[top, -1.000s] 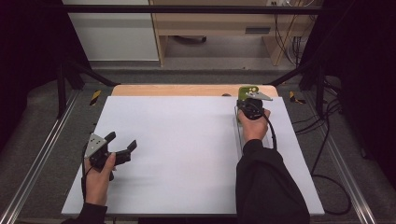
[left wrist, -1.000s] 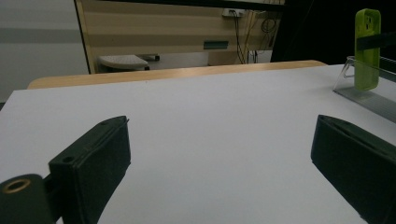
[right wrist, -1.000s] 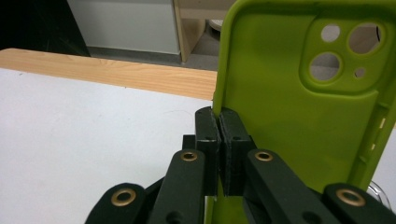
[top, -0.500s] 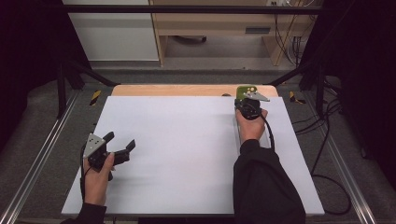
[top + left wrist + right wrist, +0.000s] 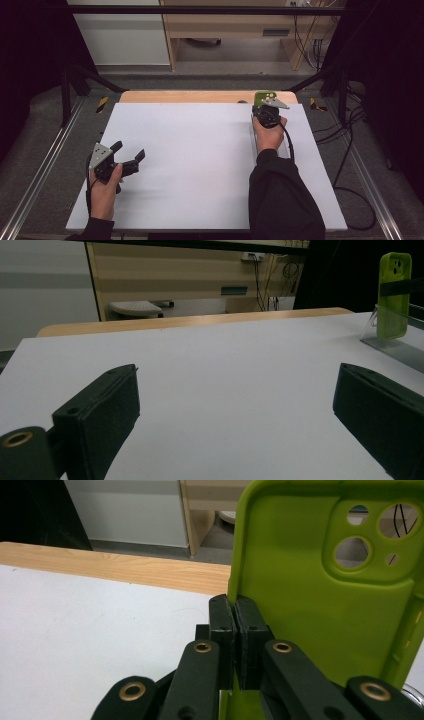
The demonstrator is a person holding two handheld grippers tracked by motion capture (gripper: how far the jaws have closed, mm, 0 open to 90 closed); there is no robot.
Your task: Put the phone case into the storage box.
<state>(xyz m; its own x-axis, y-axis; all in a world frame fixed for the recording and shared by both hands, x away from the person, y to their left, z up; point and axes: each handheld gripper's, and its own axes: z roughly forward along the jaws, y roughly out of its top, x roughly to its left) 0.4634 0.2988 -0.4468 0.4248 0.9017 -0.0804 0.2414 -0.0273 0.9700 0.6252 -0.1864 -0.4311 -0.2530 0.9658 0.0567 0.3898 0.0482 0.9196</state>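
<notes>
Jaws of the right gripper (image 5: 235,605) are pinched flat together on the side wall of a lime-green phone case (image 5: 320,580), which stands upright near the far right corner of the white tabletop (image 5: 200,165). Seen in the right gripper view, the case shows its hollow inner face, with the round camera cut-outs in its upper part and the wooden strip (image 5: 100,565) along the tabletop's far edge behind it. From the high view, the right gripper (image 5: 267,111) sits close to that far edge, a grey three-cornered plate on top and the person's dark sleeve (image 5: 282,200) trailing back toward the near edge. A clear stand (image 5: 395,345) lies on the tabletop at the case's foot, visible in the left gripper view, where the phone case (image 5: 394,295) rises at the far right. The left gripper (image 5: 131,156) rests near the tabletop's near left corner, well apart from the case, its jaws spread wide with nothing between them but bare white surface.
</notes>
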